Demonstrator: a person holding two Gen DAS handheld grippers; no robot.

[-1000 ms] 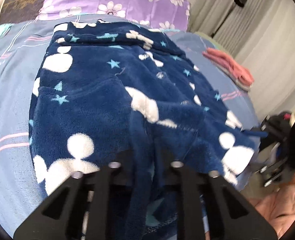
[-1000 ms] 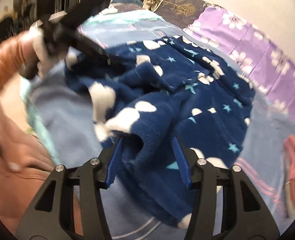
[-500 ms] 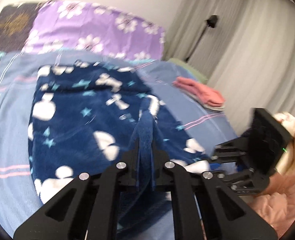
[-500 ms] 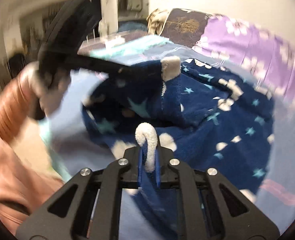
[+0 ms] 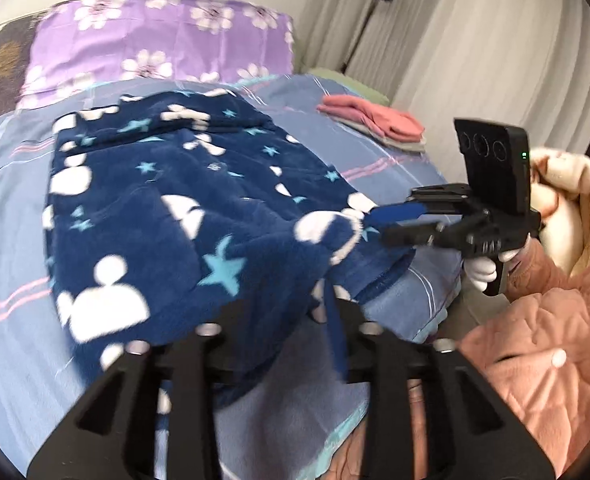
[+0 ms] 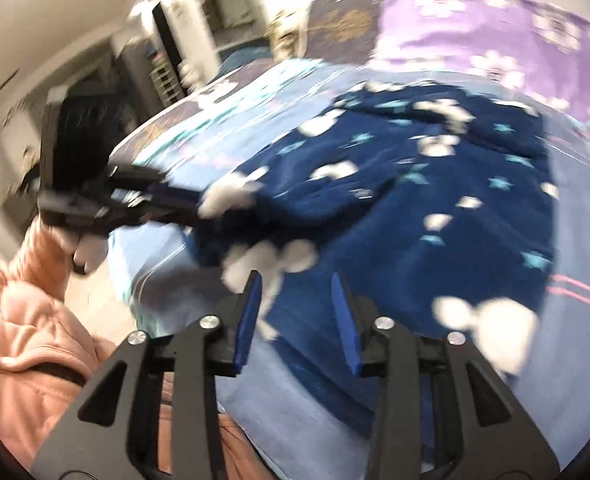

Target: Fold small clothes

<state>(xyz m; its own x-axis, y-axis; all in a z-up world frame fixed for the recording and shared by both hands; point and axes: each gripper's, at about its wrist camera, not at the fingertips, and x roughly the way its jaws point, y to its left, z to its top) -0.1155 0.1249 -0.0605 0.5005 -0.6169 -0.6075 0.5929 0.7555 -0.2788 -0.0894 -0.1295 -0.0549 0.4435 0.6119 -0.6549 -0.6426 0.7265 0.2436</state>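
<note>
From the left wrist, the left gripper (image 5: 283, 316), jaws just parting, is letting go of the navy fleece garment (image 5: 183, 216) lying on the bed (image 5: 11, 360); from the right wrist, the right gripper (image 6: 295, 312) is likewise releasing it; next fold probably needs a fresh grasp.

Bedroom: bed (image 5: 395, 160), floral pillow (image 5: 155, 40)

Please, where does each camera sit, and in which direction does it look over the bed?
Left wrist: sits on the left gripper, looks up the bed toward the purple pillow; the right gripper, a gloved hand and a pink sleeve show.
Right wrist: sits on the right gripper, looks across the bed toward the room; the left gripper shows.
Both share the blue fleece garment, whose edge lies between both grippers' opened jaws.
</note>
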